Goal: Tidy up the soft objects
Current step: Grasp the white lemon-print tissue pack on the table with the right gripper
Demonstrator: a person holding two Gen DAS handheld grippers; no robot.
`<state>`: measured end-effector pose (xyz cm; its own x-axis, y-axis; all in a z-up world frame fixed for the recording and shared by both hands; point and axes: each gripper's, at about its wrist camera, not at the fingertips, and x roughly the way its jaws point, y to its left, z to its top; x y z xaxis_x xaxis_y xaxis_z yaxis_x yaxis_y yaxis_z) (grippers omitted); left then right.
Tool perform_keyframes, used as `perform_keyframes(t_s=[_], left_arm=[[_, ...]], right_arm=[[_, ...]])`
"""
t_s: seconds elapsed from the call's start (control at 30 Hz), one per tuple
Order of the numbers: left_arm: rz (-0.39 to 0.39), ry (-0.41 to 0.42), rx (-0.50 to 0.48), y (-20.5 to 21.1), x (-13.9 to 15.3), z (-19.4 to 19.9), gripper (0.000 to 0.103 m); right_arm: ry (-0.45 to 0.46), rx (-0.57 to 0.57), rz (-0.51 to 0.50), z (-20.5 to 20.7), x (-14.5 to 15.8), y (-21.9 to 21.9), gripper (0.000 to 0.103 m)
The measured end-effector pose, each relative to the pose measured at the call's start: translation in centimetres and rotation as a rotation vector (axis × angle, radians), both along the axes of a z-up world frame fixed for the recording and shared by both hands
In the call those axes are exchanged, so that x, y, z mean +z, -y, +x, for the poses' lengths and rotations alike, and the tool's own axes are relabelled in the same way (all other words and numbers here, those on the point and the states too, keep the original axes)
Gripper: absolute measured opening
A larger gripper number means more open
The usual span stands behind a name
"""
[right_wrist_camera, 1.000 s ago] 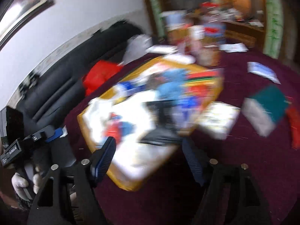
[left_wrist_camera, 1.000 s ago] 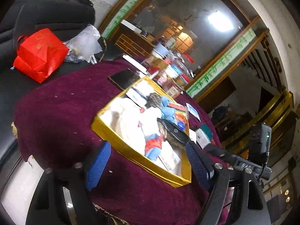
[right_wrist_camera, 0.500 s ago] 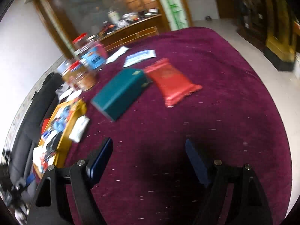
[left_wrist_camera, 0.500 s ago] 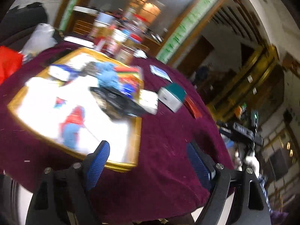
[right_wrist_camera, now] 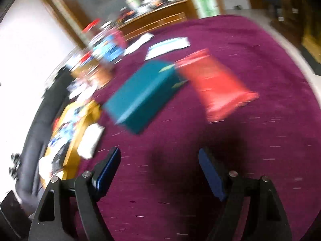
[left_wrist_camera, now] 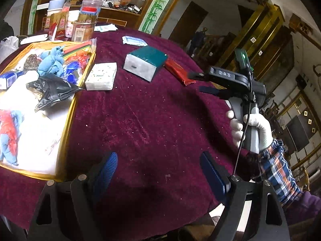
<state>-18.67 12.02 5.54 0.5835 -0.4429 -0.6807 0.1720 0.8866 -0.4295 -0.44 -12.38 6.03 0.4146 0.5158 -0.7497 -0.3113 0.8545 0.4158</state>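
Both hand-held grippers, left (left_wrist_camera: 160, 170) and right (right_wrist_camera: 159, 165), agape and empty above maroon cloth (left_wrist_camera: 152, 116).

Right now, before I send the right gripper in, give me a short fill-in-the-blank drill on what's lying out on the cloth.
1. The teal box lies outside the ____-rimmed tray.
2. Beside the teal box lies a ____ packet.
3. The white tissue pack rests on the ____ cloth.
4. Both the left gripper and right gripper are ____.

Missing: gold; red; maroon; open

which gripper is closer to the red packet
Right. In the left wrist view the right gripper hangs open just beside the red packet. The left gripper is open too, back near the table's front edge, well short of it.
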Motion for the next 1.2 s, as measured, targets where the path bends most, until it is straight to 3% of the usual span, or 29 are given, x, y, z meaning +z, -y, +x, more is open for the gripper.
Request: perform_keyframes(t_s=[0.23,0.37,0.47,0.53,0.57,0.6,0.83,1.07,1.2], left_arm=[[0.007,0.000,0.011,-0.9,-0.1,-0.5,0.087],[0.001,0.011,0.042,-2.6,0.1,-1.3,0.087],[-0.016,0.021,0.070,-4.1,0.3,-1.9,0.088],[-0.026,0.023,0.081,-4.8,0.2,-2.1,0.088],[-0.032,0.022,0.087,-5.1,0.1,-2.2,0.088],[-0.038,0.020,0.092,-5.3,0.0,-2.3,0.088],[-0.052,0.021,0.110,-5.7,-0.1,-2.5,0.088],[-0.006,0.039,0.092,-4.1,0.3,-2.5,0.088],[0.092,0.044,0.090,-1.6,0.2,-1.5,0.088]], right_arm=[[-0.088,0.168,0.022,0.4,-1.4,-12.1,0.079],[-0.164,0.156,-0.026,2.2,-3.4,-16.4,0.079],[-0.185,0.125,0.044,3.2,-4.0,-17.1,0.078],[-0.232,0.145,0.127,3.3,-4.5,-17.3,0.049],[-0.230,0.148,0.116,3.0,-4.6,-17.4,0.033],[-0.219,0.158,0.106,2.6,-4.5,-17.5,0.028],[-0.156,0.160,0.176,-0.3,-2.1,-13.3,0.026],[-0.096,0.163,0.083,-6.1,-0.6,-5.2,0.026],[-0.092,0.109,0.034,-7.8,-1.9,-1.5,0.027]])
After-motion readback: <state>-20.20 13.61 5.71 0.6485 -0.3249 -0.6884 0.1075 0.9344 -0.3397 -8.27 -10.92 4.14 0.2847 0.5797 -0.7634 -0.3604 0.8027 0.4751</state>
